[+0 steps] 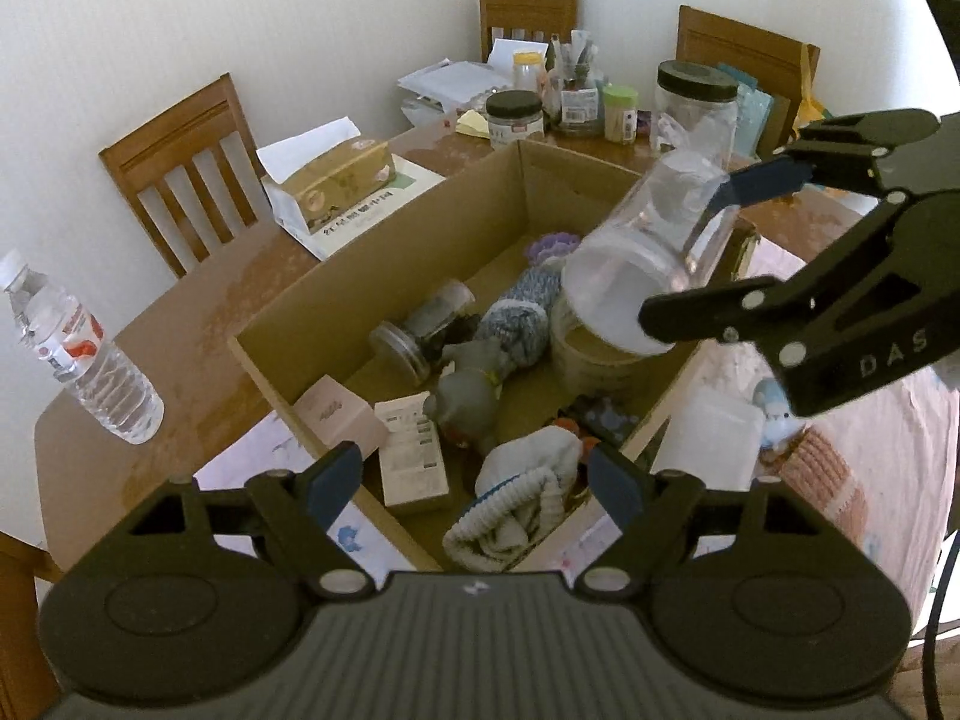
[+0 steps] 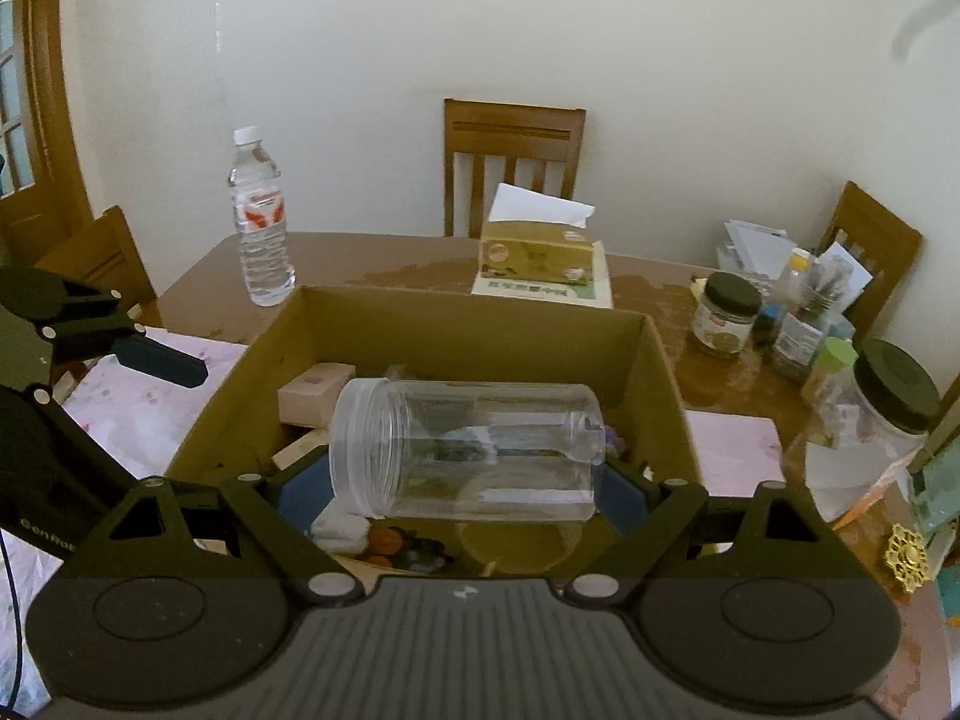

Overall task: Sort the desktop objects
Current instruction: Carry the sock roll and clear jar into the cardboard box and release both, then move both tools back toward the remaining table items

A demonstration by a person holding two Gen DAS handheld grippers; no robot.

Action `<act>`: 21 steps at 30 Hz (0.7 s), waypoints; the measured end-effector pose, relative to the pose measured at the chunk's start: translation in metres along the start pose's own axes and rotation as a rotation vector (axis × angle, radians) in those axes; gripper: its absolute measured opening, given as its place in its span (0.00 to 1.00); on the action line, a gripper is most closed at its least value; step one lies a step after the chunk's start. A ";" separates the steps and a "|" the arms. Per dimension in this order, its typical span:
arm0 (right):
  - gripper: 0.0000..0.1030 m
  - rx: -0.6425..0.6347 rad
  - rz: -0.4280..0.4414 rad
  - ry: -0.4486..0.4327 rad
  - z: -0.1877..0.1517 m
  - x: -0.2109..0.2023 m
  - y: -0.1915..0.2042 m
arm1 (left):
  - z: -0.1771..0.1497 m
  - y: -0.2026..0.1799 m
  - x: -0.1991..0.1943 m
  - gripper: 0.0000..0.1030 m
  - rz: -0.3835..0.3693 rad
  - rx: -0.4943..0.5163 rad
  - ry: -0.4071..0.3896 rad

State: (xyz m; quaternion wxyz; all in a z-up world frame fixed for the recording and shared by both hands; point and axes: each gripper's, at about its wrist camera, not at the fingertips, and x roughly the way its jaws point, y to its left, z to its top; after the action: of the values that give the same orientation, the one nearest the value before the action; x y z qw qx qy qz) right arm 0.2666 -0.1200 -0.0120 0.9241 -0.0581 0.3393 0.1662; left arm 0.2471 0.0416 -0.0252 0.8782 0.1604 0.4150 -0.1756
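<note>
The cardboard box (image 1: 420,228) sits open just ahead of and below both grippers. In it lie a small glass jar (image 1: 420,330) on its side, a grey toy figure (image 1: 474,384), a blue-grey knitted roll (image 1: 516,318), a pink carton (image 1: 339,417), a white labelled carton (image 1: 414,450), a rolled white sock (image 1: 522,498) and a round beige tub (image 1: 591,354).

The right gripper (image 2: 468,480) grasps a clear plastic jar (image 2: 468,444) by its two ends, lying sideways between the blue pads above the box interior, its lidless threaded mouth to the left.

The left gripper (image 1: 474,480) is released, with nothing between its fingers, above the box's near corner.

Beyond the box stand a water bottle (image 2: 261,234), a tissue box (image 2: 540,255) and, far right, black-lidded jars (image 2: 723,315) among papers.

What lies under the held jar is distorted and hard to make out.
</note>
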 end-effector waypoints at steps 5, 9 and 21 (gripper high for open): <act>0.99 -0.018 0.020 -0.004 -0.001 0.001 0.009 | -0.002 0.001 -0.003 0.81 -0.002 -0.005 -0.001; 1.00 -0.004 0.015 -0.002 -0.004 -0.003 0.009 | -0.003 -0.002 -0.008 0.83 -0.012 -0.001 -0.011; 1.00 0.070 -0.040 0.032 -0.031 -0.023 -0.005 | -0.003 -0.020 -0.019 0.83 -0.054 0.028 -0.039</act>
State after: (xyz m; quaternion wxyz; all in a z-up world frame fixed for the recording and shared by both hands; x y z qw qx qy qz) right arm 0.2333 -0.1374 -0.0212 0.9232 -0.0354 0.3583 0.1346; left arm 0.2244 0.0287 -0.0147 0.8787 0.1579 0.3994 -0.2083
